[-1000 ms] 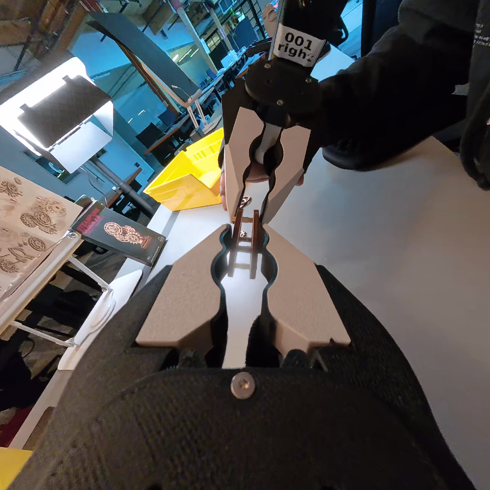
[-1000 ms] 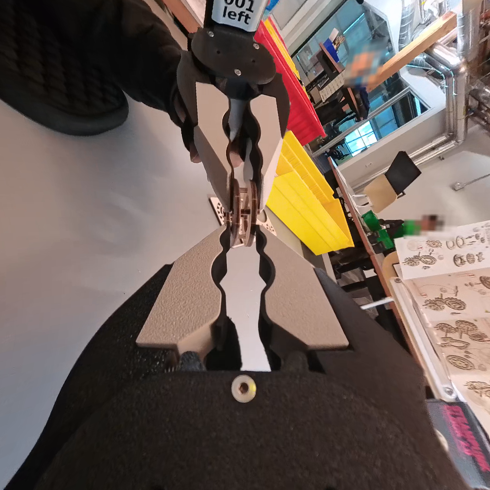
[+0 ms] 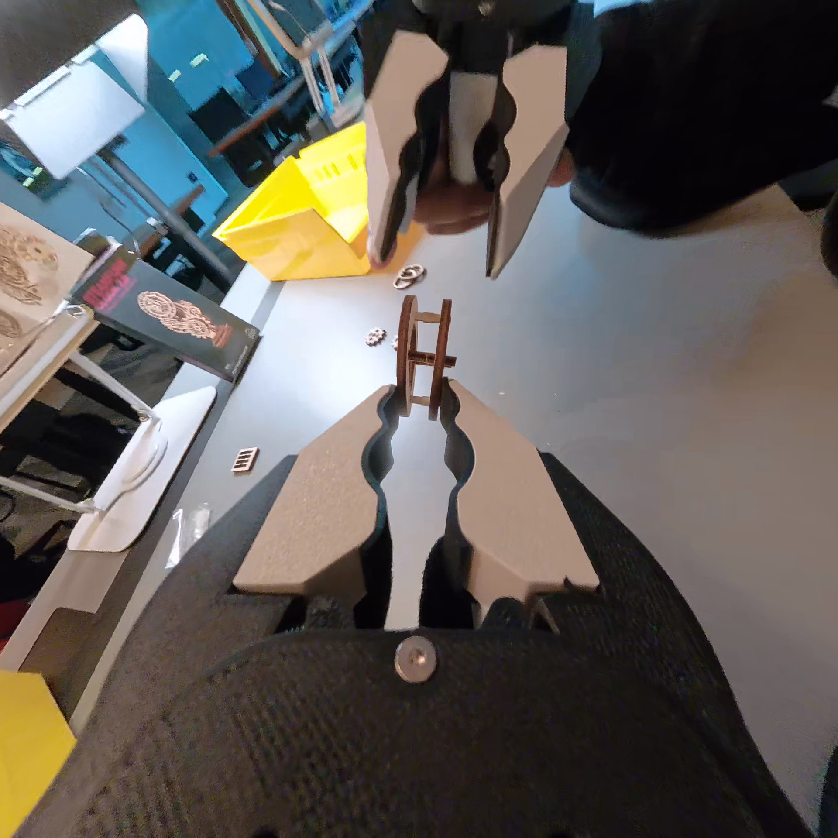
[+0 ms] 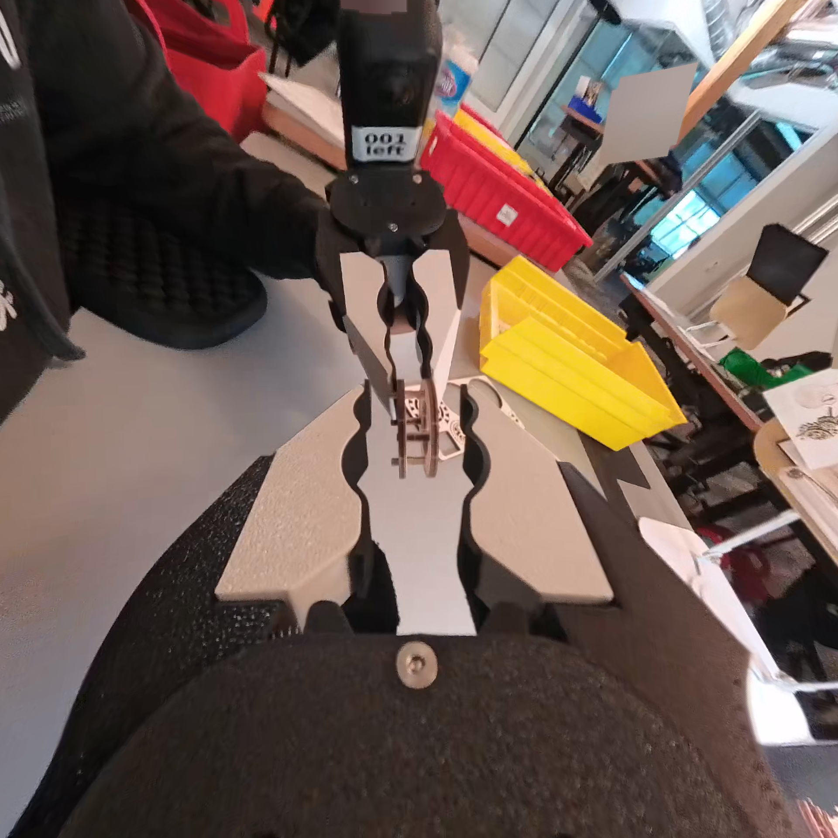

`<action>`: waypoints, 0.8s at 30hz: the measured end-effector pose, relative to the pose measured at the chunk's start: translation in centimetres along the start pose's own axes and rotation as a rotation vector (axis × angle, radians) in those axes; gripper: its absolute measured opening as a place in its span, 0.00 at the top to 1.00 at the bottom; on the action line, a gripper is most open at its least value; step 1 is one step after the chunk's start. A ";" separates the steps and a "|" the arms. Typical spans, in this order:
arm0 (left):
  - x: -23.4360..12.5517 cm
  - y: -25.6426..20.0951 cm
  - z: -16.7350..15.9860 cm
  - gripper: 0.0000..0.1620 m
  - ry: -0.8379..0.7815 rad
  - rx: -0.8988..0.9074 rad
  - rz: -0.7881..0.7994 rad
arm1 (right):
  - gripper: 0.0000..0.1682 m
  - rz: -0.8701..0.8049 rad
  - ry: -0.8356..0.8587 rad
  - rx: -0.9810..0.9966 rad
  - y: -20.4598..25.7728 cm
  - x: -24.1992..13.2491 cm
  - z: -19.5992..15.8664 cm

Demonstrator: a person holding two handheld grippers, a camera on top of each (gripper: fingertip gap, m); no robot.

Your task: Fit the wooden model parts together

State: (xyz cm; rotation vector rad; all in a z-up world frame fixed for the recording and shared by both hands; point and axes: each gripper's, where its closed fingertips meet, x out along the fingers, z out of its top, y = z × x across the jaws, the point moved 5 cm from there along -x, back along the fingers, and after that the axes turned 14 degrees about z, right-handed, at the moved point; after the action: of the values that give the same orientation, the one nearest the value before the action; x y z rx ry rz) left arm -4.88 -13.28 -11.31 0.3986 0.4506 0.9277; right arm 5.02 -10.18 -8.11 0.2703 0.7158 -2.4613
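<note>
The two-disc wooden spool (image 3: 424, 356) is held in the left gripper (image 3: 421, 394) jaws, right gripper (image 4: 415, 417) jaws gaping empty; another loose part is judged needed next.

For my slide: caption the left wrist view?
Left gripper pinches wooden wheel assembly; right gripper hangs open above.

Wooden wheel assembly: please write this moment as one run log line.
left gripper: shut on wooden wheel assembly | right gripper: open, apart from it
</note>
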 end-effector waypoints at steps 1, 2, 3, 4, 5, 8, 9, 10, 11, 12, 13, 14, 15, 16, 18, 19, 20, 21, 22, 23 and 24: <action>0.2 -0.3 0.0 0.90 0.009 0.015 -0.006 | 0.78 -0.006 0.039 0.000 0.1 0.5 -0.1; 0.4 -0.5 0.0 0.90 0.012 0.027 -0.007 | 0.79 -0.011 0.087 0.007 0.2 1.0 -0.6; 0.5 -0.7 0.0 0.89 0.014 0.032 -0.011 | 0.80 -0.006 0.142 0.016 0.3 1.4 -1.3; 0.6 -0.8 0.1 0.89 0.012 0.034 -0.016 | 0.82 -0.009 0.179 0.018 0.3 1.7 -1.9; 0.6 -0.9 0.1 0.89 0.012 0.039 -0.017 | 0.86 -0.009 0.194 0.019 0.4 1.9 -2.4; 0.7 -1.0 -0.1 0.89 0.023 0.056 -0.010 | 0.89 -0.006 0.189 0.019 0.3 2.1 -2.8; 0.6 -1.0 -0.1 0.89 0.017 0.046 -0.009 | 0.90 -0.005 0.177 0.016 0.3 2.1 -2.7; 0.5 -0.9 0.0 0.89 0.012 0.035 -0.013 | 0.91 0.001 0.167 0.017 0.3 2.1 -2.7; 0.5 -0.9 0.0 0.89 0.010 0.028 -0.018 | 0.91 0.007 0.161 0.015 0.3 2.1 -2.7; 0.5 -1.0 0.0 0.89 0.011 0.030 -0.019 | 0.91 0.014 0.158 0.011 0.4 2.0 -2.7; 0.5 -1.1 0.0 0.89 0.013 0.042 -0.017 | 0.91 0.016 0.156 0.002 0.4 2.0 -2.8; 0.5 -1.2 0.0 0.89 0.016 0.052 -0.016 | 0.91 0.020 0.155 -0.005 0.5 2.1 -2.9; 0.5 -1.3 -0.1 0.89 0.022 0.057 -0.021 | 0.90 0.027 0.154 -0.008 0.6 2.1 -2.9; 0.4 -1.3 -0.1 0.89 0.028 0.056 -0.026 | 0.90 0.031 0.149 -0.008 0.6 2.1 -3.0; 0.3 -1.4 0.0 0.90 0.037 0.062 -0.031 | 0.90 0.037 0.134 -0.006 0.7 2.1 -3.0; 0.4 -1.5 0.0 0.90 0.044 0.065 -0.031 | 0.90 0.042 0.131 -0.003 0.7 2.1 -3.1; 0.4 -1.5 -0.1 0.90 0.053 0.063 -0.035 | 0.90 0.052 0.132 0.004 0.7 2.1 -3.2; 0.5 -1.6 -0.2 0.90 0.060 0.061 -0.038 | 0.90 0.051 0.130 0.006 0.7 2.2 -3.3; 0.5 -1.6 -0.3 0.90 0.060 0.060 -0.036 | 0.90 0.049 0.126 0.007 0.7 2.2 -3.4; 0.5 -1.5 -0.3 0.89 0.056 0.055 -0.032 | 0.90 0.042 0.116 0.018 0.6 2.2 -3.4; 0.6 -1.4 -0.3 0.89 0.046 0.037 -0.029 | 0.90 0.037 0.100 0.035 0.4 2.1 -3.4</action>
State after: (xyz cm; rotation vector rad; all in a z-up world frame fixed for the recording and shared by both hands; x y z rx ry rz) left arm -3.84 -13.50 -12.39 0.4037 0.5153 0.9026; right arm 3.64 -9.60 -11.85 0.4183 0.7036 -2.4402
